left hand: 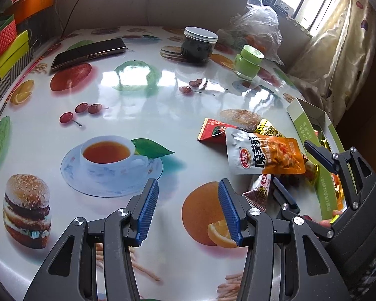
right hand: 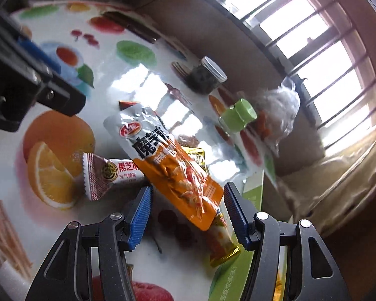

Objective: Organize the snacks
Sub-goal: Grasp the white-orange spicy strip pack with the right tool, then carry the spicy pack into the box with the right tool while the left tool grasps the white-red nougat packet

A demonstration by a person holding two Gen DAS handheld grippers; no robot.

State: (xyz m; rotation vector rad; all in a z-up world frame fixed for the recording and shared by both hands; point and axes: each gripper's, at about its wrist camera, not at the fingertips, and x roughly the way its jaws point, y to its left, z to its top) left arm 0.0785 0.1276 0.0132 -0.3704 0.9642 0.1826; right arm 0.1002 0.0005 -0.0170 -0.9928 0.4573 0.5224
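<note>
An orange and silver snack pouch (left hand: 263, 154) (right hand: 173, 165) lies on a small pile of snacks at the right of the fruit-print table. A white sesame candy packet (right hand: 107, 175) (left hand: 259, 193), a red packet (left hand: 213, 133) and a gold packet (left hand: 269, 130) (right hand: 221, 240) lie around it. A green and white box (left hand: 310, 135) (right hand: 253, 190) stands open at the table's right edge. My left gripper (left hand: 188, 213) is open and empty above the printed orange. My right gripper (right hand: 188, 215) is open, its blue pads either side of the pouch's orange end.
A dark jar with a white lid (left hand: 199, 44), a green jar (left hand: 248, 61), a clear plastic bag (left hand: 258, 25) and a phone (left hand: 87, 52) sit at the far side. Coloured boxes (left hand: 7, 40) stack at the left. A curtain (left hand: 338, 50) hangs at the right.
</note>
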